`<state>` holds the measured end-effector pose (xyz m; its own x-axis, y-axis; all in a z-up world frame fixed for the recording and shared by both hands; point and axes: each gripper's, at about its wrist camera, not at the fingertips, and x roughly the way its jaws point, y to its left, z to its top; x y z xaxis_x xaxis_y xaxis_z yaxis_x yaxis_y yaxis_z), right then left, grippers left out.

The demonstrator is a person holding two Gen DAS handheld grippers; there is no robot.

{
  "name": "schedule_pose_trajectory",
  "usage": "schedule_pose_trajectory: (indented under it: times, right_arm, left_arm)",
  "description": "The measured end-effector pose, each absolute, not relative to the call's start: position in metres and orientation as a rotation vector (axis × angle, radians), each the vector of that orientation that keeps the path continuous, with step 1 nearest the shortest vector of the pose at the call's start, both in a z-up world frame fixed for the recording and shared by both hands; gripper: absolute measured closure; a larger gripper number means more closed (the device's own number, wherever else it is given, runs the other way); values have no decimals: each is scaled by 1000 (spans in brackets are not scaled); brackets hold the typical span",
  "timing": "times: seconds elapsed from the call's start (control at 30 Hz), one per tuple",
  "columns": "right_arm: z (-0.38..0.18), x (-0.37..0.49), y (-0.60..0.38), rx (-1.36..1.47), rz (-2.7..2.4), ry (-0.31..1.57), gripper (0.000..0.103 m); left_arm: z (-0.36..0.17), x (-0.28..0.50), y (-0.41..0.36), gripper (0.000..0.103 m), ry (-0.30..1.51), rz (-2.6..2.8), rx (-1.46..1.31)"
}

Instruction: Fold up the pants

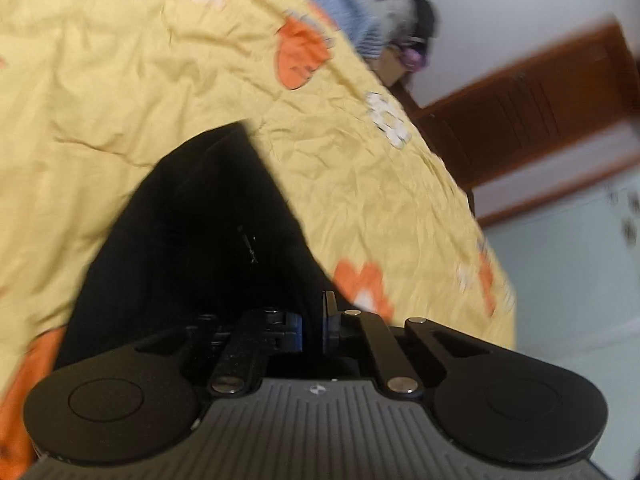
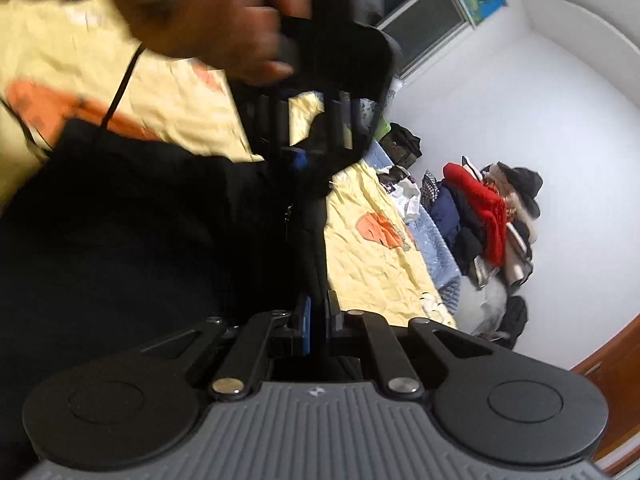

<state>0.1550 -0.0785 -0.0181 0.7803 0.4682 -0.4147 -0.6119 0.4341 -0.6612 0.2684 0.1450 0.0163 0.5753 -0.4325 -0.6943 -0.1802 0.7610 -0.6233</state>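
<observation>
The black pants point(image 1: 192, 232) lie on a yellow bedsheet point(image 1: 120, 80) with orange and white prints. My left gripper point(image 1: 312, 326) is shut on the pants' edge, cloth pinched between its blue-padded jaws. In the right wrist view the pants point(image 2: 140, 220) hang as a dark sheet, with a thin black drawstring point(image 2: 120, 88) trailing up. My right gripper point(image 2: 318, 326) is shut on a fold of the pants. The left gripper point(image 2: 304, 160), held by a hand point(image 2: 224, 28), also grips the cloth further along the same edge. Both views are blurred.
The bed edge point(image 1: 460, 200) drops to a pale floor point(image 1: 560, 272) by a brown wooden door point(image 1: 520, 120). A pile of clothes point(image 2: 488, 220) lies at the far end of the bed against a white wall. A window point(image 2: 424, 28) is above.
</observation>
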Motion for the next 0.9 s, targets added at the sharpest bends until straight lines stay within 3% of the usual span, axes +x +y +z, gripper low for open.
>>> schedule_pose_trajectory:
  times: [0.2, 0.37, 0.5, 0.63, 0.7, 0.77, 0.83, 0.87, 0.9]
  right_arm:
    - [-19, 75, -81, -899, 773, 193, 97]
    - [-45, 48, -72, -895, 825, 280, 97]
    - [-41, 46, -72, -833, 815, 303, 97]
    - [-49, 52, -68, -837, 805, 360, 96]
    - [-53, 50, -66, -827, 774, 316, 90]
    - [-47, 47, -68, -816, 743, 333, 84]
    - [-29, 39, -92, -721, 742, 335, 76]
    - [-19, 37, -108, -650, 716, 337, 66]
    - [-11, 40, -127, -578, 662, 351, 44]
  left_arm:
    - [12, 162, 134, 95, 948, -170, -521]
    - [-23, 146, 136, 94, 1002, -114, -520]
    - [-11, 132, 127, 94, 954, -91, -438]
    - [-17, 130, 118, 80, 959, -64, -365]
    - [-20, 130, 117, 75, 944, -52, -348]
    - [-12, 125, 112, 57, 929, -41, -279]
    - [-1, 115, 109, 51, 910, 18, -184]
    - [4, 110, 109, 51, 900, 39, -158]
    - [10, 106, 109, 51, 881, 51, -139]
